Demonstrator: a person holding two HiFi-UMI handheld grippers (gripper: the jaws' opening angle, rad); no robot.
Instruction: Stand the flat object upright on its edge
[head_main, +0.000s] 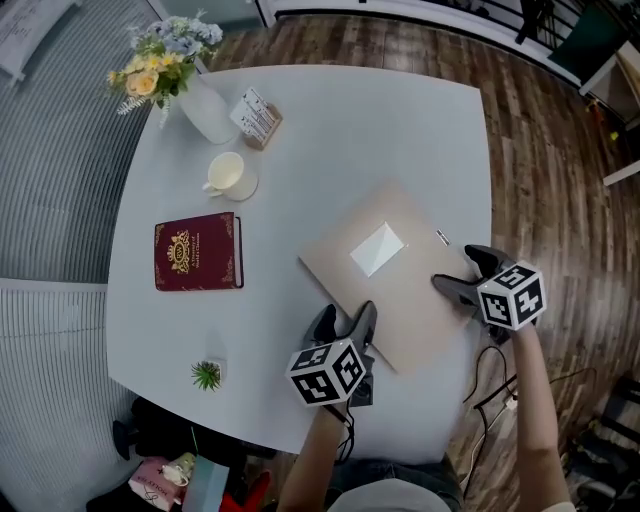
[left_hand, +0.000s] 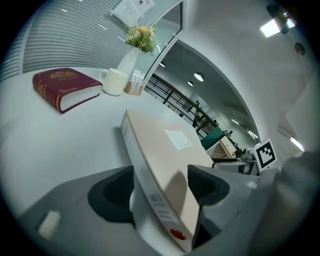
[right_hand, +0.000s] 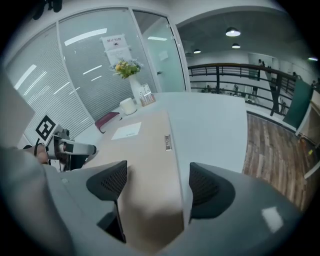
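Note:
A flat beige box with a white label lies on the white table, near its front right corner. My left gripper is open at the box's near left edge. One jaw is over the top face and the other is beside the edge above the table. In the left gripper view the box runs between the jaws of the left gripper. My right gripper is open and straddles the box's right edge. In the right gripper view the box fills most of the gap of the right gripper.
A dark red book lies left of the box. Behind it are a cream cup, a vase of flowers and a card holder. A tiny potted plant stands by the front edge. Wooden floor lies to the right.

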